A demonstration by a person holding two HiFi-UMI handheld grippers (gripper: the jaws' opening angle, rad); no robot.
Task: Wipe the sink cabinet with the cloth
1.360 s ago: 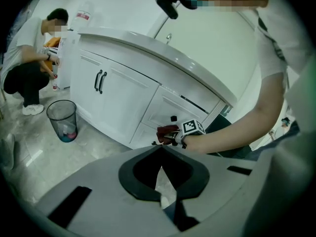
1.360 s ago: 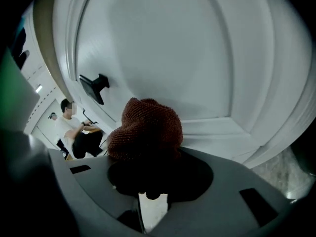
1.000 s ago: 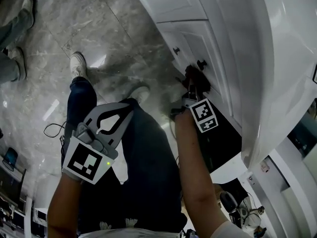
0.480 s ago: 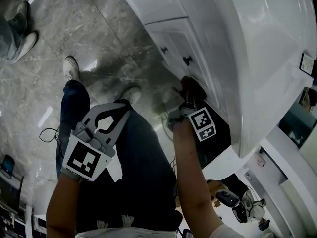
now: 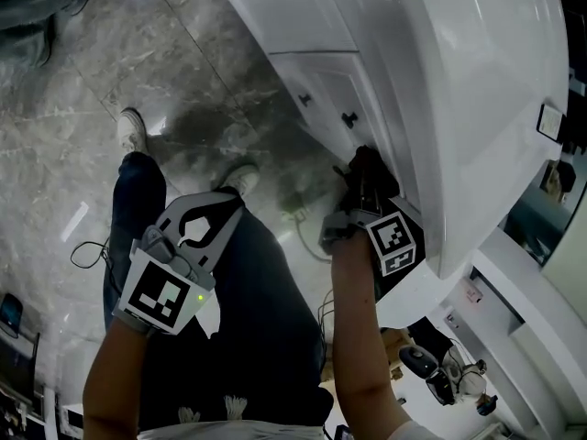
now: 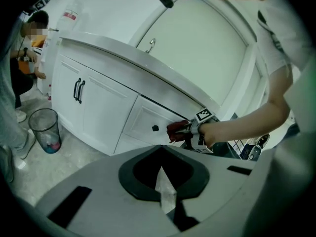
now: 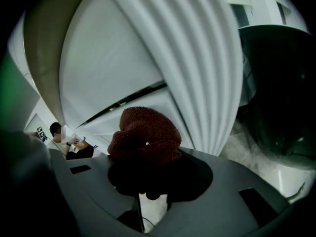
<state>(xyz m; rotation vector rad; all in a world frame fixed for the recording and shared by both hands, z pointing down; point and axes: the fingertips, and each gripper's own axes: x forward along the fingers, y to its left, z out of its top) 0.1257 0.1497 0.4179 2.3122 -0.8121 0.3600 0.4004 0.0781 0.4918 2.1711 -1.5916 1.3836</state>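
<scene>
While the right tongs (image 7: 147, 154) are clamped on the red-brown cloth (image 7: 145, 132), the cloth rests against the white front of the sink cabinet (image 5: 353, 85), near a dark knob (image 5: 348, 117). Left tongs (image 6: 159, 157) are together, empty, above the person's leg (image 5: 266, 291).

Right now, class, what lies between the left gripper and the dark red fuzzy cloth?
In the head view, the person's dark blue trouser leg lies between the left gripper and the dark red fuzzy cloth.
</scene>
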